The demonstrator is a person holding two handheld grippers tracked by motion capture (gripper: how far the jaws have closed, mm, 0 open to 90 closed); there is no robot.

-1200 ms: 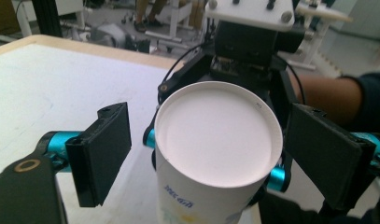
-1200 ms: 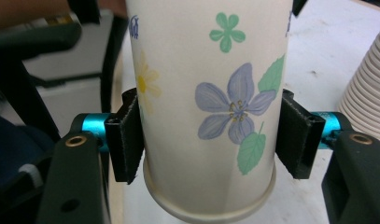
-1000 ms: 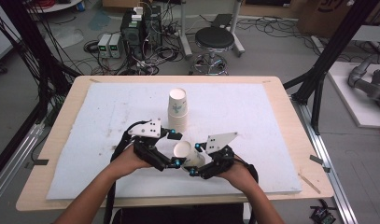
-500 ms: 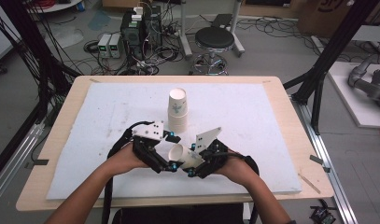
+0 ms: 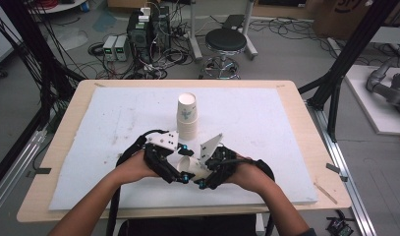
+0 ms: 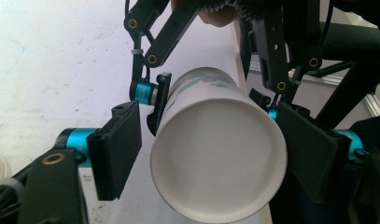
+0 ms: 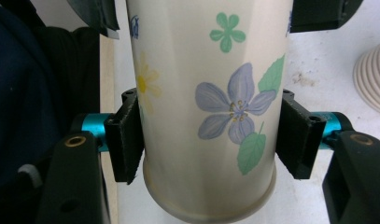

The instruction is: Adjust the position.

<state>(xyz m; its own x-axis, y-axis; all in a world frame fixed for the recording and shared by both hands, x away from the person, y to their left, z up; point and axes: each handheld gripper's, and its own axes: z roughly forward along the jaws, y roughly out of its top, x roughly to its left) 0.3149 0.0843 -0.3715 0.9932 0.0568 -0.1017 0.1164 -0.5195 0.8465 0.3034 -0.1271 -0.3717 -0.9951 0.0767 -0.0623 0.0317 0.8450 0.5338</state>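
High view: two hands meet over the near middle of the bench [image 5: 296, 113], which is covered by a white foam sheet [image 5: 89, 147], with a flowered paper cup [image 5: 190, 167] lying on its side between the two sets of tongs. A stack of paper cups [image 5: 186, 117] stands upright just beyond the hands, toward the far edge of the sheet.

Left gripper view: the left tongs [image 6: 215, 154] stand apart on either side of the cup's open white mouth [image 6: 219, 158]; the left pad sits clear of the rim with a gap showing, the right pad lies close against it, and contact there cannot be told. Beyond the mouth, the right tongs reach in around the cup's far end.

Right gripper view: the right tongs [image 7: 211, 140] are clamped on the flowered paper cup [image 7: 211, 93] near its base, both black pads pressed against its sides, with a purple flower and green leaves facing the camera. The ribbed edge of the stack of paper cups [image 7: 372, 79] shows to the right of the held cup, on the foam sheet.
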